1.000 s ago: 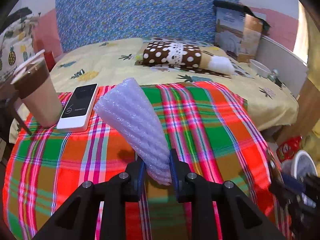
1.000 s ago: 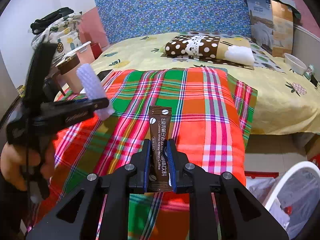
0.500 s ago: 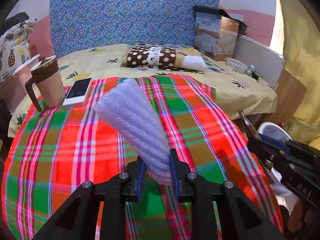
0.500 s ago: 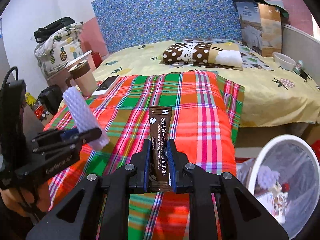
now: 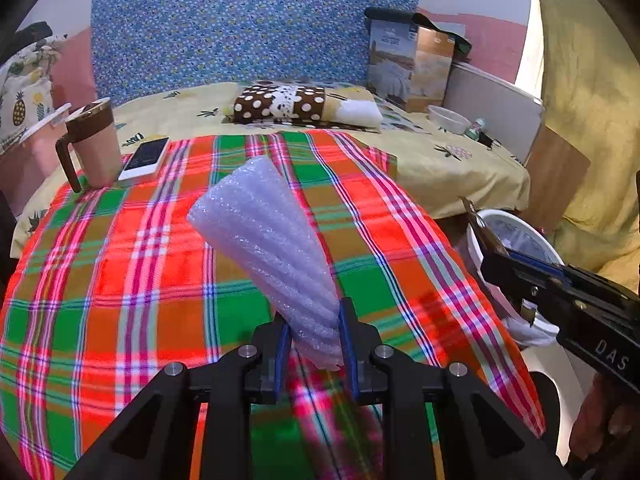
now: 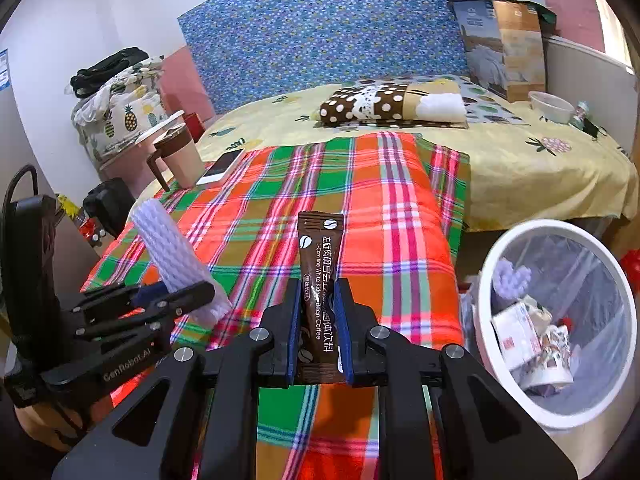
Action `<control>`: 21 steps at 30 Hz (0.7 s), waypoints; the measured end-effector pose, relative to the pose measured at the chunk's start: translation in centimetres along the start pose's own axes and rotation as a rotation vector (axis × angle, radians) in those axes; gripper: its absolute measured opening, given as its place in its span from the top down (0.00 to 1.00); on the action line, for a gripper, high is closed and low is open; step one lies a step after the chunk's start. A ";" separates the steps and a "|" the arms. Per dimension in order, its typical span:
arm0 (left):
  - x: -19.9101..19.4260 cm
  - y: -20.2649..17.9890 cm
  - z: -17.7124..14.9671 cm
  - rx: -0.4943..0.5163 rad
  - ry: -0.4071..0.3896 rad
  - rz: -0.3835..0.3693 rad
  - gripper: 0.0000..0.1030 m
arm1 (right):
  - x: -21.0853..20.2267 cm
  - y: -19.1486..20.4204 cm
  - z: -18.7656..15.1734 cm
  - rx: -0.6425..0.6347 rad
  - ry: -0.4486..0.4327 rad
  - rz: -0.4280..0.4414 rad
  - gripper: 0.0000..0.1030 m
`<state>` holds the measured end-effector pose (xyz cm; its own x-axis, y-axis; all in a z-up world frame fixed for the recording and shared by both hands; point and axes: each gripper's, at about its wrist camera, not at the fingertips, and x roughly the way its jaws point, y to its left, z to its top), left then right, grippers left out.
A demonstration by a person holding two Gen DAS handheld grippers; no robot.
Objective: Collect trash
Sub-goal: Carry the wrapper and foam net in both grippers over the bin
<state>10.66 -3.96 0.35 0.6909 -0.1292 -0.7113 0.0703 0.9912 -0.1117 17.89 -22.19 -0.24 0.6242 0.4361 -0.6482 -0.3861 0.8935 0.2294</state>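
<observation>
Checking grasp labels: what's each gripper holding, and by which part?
Left gripper pinches the white foam sleeve by its near, lower end. Right gripper clamps the brown coffee sachet around its lower half.

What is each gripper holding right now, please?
Left gripper: shut on the foam sleeve.
Right gripper: shut on the coffee sachet.

we are losing the coffee sachet's (image 6: 320, 276) lower end behind the right gripper's (image 6: 318, 320) jaws.
</observation>
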 end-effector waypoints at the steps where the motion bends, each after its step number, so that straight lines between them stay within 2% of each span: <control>1: 0.0 -0.3 -0.2 0.004 0.003 -0.004 0.78 | -0.1 -0.1 -0.1 0.004 0.001 0.000 0.82; 12: 0.6 -2.8 -0.2 0.038 0.014 -0.042 0.78 | -1.1 -1.6 -1.2 0.045 -0.014 -0.018 0.82; 21: 1.8 -6.4 0.7 0.093 0.022 -0.095 0.78 | -2.6 -4.6 -1.8 0.103 -0.039 -0.074 0.82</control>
<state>11.95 -10.51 0.23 0.6624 -0.2217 -0.7156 0.2017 0.9727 -0.1147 16.82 -27.62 -0.91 0.6749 0.3709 -0.6379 -0.2674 0.9287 0.2571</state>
